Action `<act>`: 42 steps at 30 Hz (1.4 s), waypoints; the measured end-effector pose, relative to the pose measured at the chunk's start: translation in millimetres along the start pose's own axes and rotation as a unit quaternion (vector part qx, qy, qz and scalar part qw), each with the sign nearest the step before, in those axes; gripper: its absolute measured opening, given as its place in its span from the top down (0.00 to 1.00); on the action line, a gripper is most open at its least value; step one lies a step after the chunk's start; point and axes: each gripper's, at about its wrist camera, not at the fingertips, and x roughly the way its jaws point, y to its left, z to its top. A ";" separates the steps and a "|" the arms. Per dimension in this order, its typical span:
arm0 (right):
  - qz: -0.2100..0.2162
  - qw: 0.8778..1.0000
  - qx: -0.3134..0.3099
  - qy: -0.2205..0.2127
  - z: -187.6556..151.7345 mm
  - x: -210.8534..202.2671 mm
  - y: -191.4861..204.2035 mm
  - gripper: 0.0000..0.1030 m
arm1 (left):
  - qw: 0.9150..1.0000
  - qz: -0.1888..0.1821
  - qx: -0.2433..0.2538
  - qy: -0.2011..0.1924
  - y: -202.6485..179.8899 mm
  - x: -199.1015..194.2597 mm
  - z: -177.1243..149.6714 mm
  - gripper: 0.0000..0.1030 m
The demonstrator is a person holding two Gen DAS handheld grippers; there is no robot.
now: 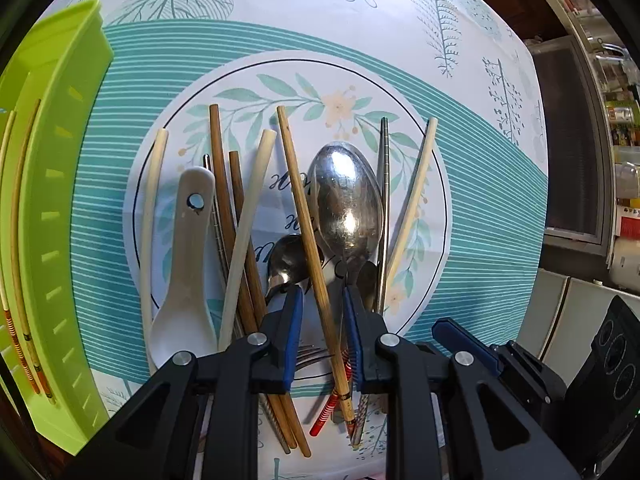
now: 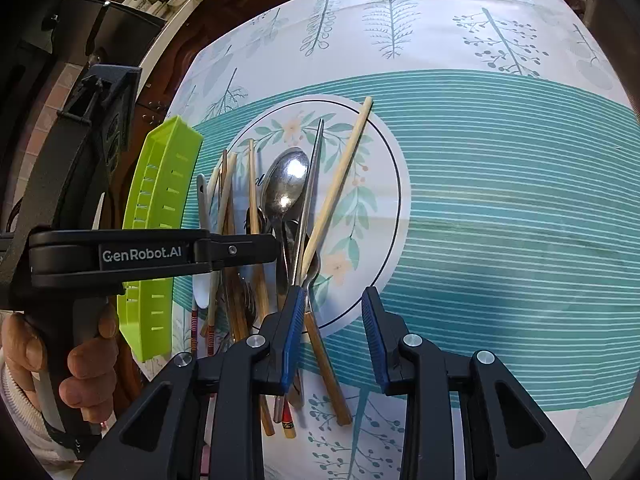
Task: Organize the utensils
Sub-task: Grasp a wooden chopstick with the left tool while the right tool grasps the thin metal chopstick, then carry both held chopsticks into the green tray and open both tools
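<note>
A pile of utensils lies on the patterned tablecloth (image 1: 472, 184): a large metal spoon (image 1: 344, 200), a white ceramic spoon (image 1: 184, 264), a small metal spoon (image 1: 286, 260), a fork (image 1: 314, 354), metal chopsticks (image 1: 385, 176) and several wooden chopsticks. My left gripper (image 1: 322, 292) points down over the pile with narrow jaws. A bamboo chopstick (image 1: 304, 216) runs between them with a gap on each side. In the right wrist view the left gripper (image 2: 276, 246) shows side-on above the large spoon (image 2: 284, 184). My right gripper (image 2: 334, 292) is open at the pile's right edge, holding nothing.
A lime green slotted tray (image 1: 60, 152) stands left of the pile with a few chopsticks (image 1: 18, 240) inside; the same tray (image 2: 160, 216) shows in the right wrist view. A hand (image 2: 86, 364) holds the left gripper's handle. The table edge (image 1: 536, 152) meets dark cabinets and shelves.
</note>
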 end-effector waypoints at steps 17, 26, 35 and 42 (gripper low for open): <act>0.006 1.000 -0.002 0.013 9.1 12.5 11.6 0.70 | 0.999 -0.037 -0.010 -0.016 9.3 -22.4 -7.4 0.96; 0.001 1.000 0.002 0.008 25.4 16.8 19.6 0.73 | 0.998 -0.049 0.000 -0.034 10.5 -59.0 -21.5 0.96; -0.017 1.000 0.002 0.004 56.3 29.4 24.1 0.84 | 0.998 -0.052 0.006 -0.046 26.9 -90.0 -39.9 0.96; -0.045 0.999 -0.013 0.019 64.3 44.5 29.9 0.84 | 0.997 -0.053 -0.014 -0.051 49.9 -95.3 -46.2 0.96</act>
